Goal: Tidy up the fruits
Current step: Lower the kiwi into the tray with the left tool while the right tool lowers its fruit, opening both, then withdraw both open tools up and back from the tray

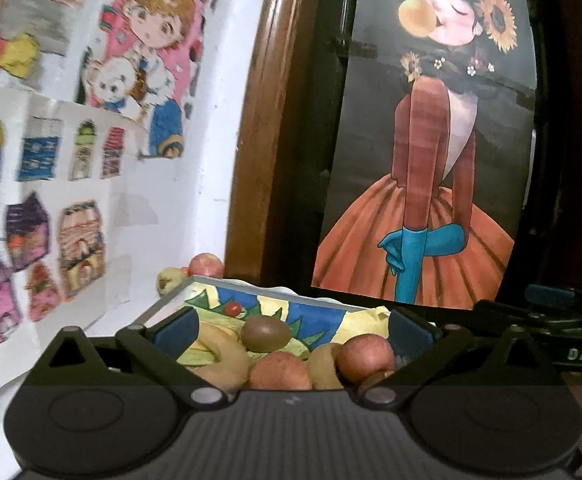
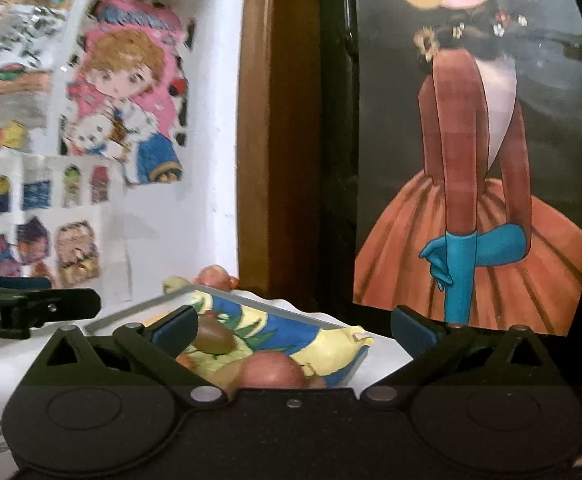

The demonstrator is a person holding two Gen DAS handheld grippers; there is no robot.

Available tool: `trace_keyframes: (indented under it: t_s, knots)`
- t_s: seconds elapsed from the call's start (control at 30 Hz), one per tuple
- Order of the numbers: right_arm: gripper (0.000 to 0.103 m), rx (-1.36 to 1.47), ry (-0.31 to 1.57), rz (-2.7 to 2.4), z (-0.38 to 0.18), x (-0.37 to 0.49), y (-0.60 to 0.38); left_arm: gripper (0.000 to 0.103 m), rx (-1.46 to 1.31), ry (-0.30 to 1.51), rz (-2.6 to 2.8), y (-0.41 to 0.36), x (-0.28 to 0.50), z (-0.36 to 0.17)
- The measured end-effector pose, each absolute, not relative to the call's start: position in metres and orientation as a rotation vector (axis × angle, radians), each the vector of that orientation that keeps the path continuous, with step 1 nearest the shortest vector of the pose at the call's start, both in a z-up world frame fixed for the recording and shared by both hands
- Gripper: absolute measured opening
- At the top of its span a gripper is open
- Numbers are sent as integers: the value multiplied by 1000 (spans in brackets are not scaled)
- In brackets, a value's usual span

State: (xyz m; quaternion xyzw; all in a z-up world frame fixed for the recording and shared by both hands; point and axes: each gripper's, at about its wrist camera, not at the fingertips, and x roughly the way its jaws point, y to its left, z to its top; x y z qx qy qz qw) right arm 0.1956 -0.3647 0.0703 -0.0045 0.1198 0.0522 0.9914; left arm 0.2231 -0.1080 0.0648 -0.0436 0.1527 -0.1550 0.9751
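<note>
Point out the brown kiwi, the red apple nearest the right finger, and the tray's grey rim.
brown kiwi (image 1: pixel 266 334): left wrist view, middle of its skin.
red apple (image 1: pixel 365 354): left wrist view, its front face.
tray rim (image 1: pixel 251 289): left wrist view, far grey edge.

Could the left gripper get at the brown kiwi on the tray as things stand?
Probably yes. The left gripper is open and empty, and the kiwi lies straight ahead between its fingers, on top of the pile in the tray, with nothing covering it.

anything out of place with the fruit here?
Yes. A red apple and a yellowish-green fruit sit outside the grey-rimmed tray with the colourful drawing, behind its far left corner by the white wall. The other fruit is piled inside. Nothing looks spilled or damaged.
</note>
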Motion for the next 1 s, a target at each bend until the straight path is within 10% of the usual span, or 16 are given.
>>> trace_keyframes:
  t_s: [1.0]
  knots:
    - [102, -21, 393, 151, 43, 61, -257, 103, -84, 404, -194, -7, 88, 36]
